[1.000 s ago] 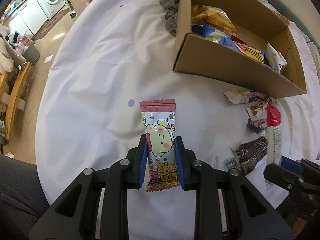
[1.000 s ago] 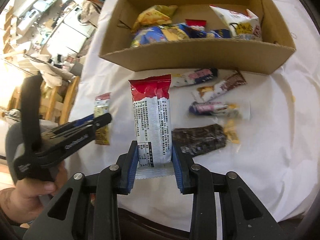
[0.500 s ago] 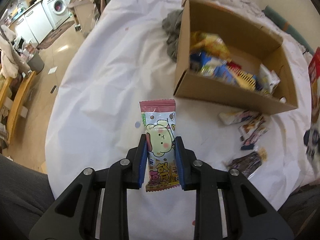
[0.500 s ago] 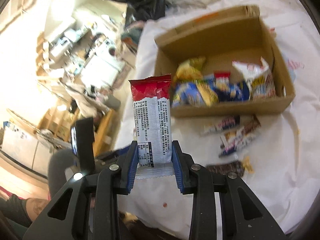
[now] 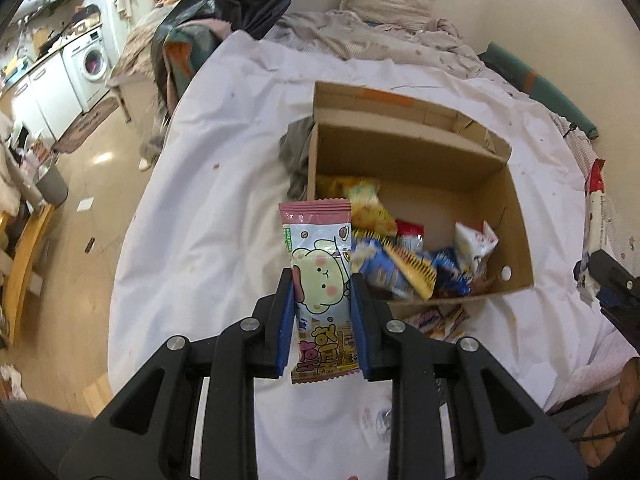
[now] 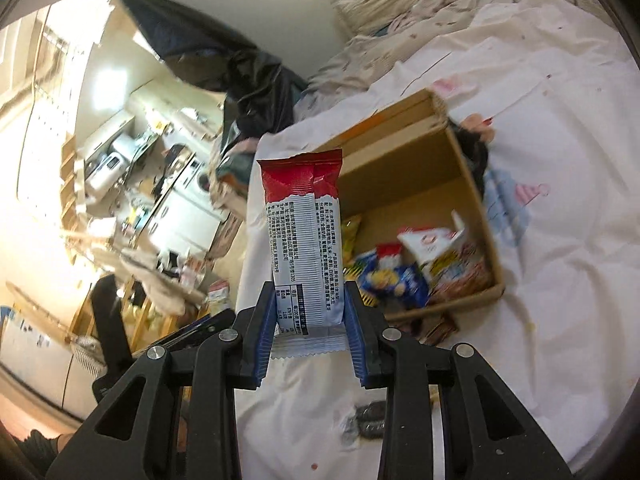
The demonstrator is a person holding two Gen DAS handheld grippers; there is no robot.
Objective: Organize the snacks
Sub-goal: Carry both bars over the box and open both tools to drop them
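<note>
My left gripper (image 5: 321, 312) is shut on a pink cartoon snack packet (image 5: 320, 276) and holds it in the air in front of the open cardboard box (image 5: 516, 216). My right gripper (image 6: 309, 316) is shut on a red and white snack packet (image 6: 306, 240), also lifted, left of the box (image 6: 472, 184). The box holds several snack bags (image 5: 404, 264). The right gripper and its packet show at the right edge of the left wrist view (image 5: 594, 216). The left gripper shows at the lower left of the right wrist view (image 6: 192, 330).
The box stands on a table with a white cloth (image 5: 224, 208). Loose snack packets lie in front of the box (image 5: 436, 320), and a dark packet (image 6: 370, 416) lies near me. A grey cloth (image 5: 294, 152) lies left of the box. A kitchen with a washing machine (image 5: 90, 64) lies beyond.
Both grippers have risen well above the table with their packets and now look down into the box from higher up. The box has shifted toward the centre of both views.
</note>
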